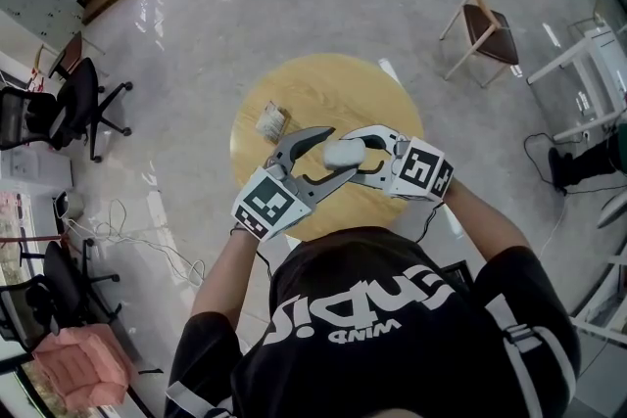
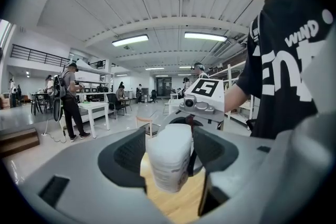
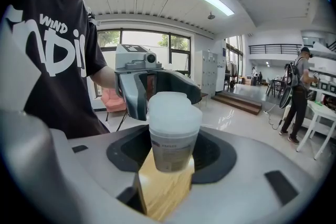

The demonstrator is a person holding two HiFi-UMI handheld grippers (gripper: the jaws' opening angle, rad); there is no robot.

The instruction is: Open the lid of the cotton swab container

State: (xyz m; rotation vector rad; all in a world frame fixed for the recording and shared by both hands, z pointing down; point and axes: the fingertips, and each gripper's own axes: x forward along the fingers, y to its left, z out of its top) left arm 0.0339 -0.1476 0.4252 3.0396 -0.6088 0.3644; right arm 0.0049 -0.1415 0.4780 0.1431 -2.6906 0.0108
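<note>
Round wooden table (image 1: pixel 323 83), small packet (image 1: pixel 271 121) lying flat

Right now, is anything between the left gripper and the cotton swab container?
Nothing visible stands in the way. The left gripper has its jaws open on either side of the container, which the right gripper holds above the table.

floor (image 1: pixel 245 15): glossy grey | table (image 1: pixel 333 88): round, wooden | chair (image 1: pixel 487 26): wooden | ceiling: strip lights (image 2: pixel 129 40)
</note>
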